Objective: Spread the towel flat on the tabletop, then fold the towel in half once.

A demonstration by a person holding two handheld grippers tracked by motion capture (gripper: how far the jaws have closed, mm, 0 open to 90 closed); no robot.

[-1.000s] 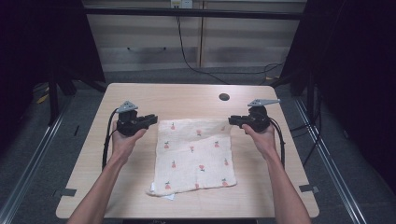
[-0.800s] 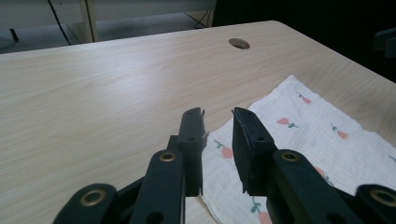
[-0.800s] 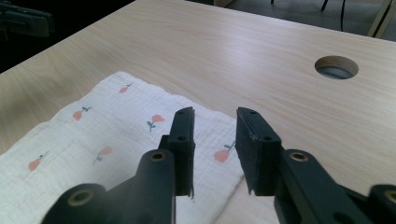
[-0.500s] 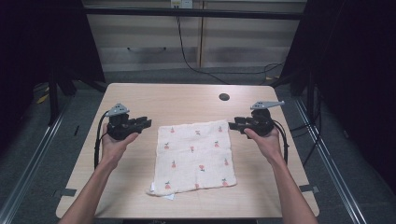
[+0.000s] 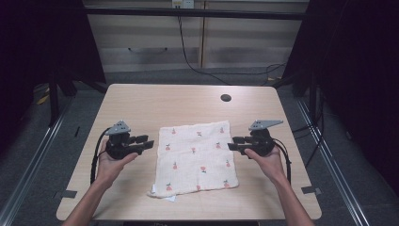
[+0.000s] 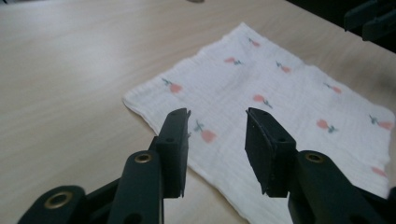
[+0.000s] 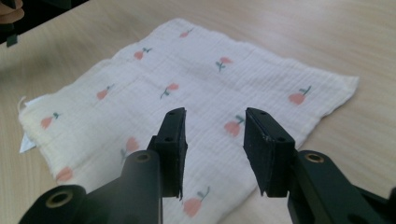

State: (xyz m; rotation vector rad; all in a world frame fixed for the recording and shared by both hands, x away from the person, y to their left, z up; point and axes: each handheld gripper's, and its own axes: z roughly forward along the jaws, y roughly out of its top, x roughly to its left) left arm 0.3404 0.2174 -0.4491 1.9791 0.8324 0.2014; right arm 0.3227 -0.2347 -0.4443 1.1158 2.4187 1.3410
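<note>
at the near edge of the table [image 5: 141,101] the person's forearms come in at about 7 and 5 o'clock. the left gripper [image 5: 143,144] is at 9 o'clock of the cloth [image 5: 197,157], just beside its left edge; its jaws have just been opening and stand spread, with nothing between them. the right gripper [image 5: 236,143] is at 3 o'clock of the cloth, at its right edge; its jaws have just closed a little but are spread too, and empty. the cloth, white with small pink flowers, lies flat in the middle of the table. farther, at 12 o'clock, there is a dark round hole [image 5: 226,98].
</note>
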